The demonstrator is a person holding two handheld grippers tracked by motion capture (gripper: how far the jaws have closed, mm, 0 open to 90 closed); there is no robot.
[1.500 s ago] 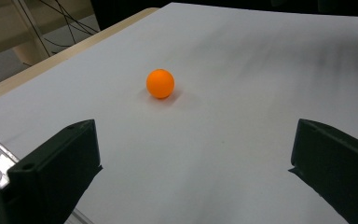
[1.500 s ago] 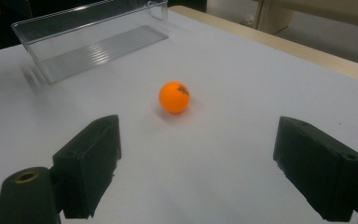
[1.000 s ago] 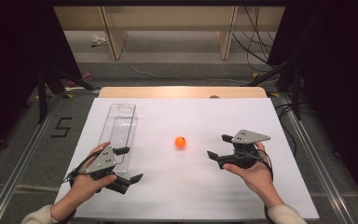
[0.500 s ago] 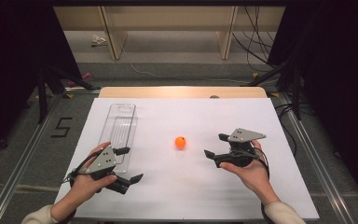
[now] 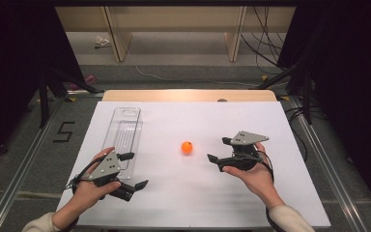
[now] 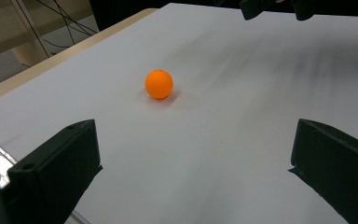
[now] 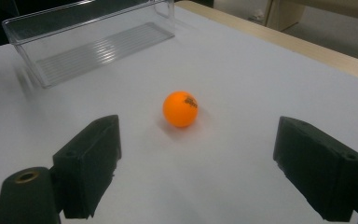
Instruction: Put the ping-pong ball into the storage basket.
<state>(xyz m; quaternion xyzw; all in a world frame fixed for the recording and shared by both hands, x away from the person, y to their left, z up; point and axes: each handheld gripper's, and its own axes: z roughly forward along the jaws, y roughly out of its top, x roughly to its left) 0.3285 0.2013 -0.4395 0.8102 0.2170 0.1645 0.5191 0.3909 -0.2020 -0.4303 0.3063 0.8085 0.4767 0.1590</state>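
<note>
An orange ball [image 5: 187, 147] is seen resting on the white desk [image 5: 270, 193], near its middle; the right tool [image 5: 220, 150] is held just beside it at three o'clock, jaws spread wide and empty, with the ball framed between them in the right gripper view [image 7: 180, 109]; the left tool [image 5: 134, 170] is held at about seven o'clock of the ball, well apart from it, jaws likewise parted and empty, beside the near end of a clear tray [image 5: 123, 135]; the ball is judged light, smooth, hard and apt to roll; it should be gripped gently across its widest part, jaws centred.
</note>
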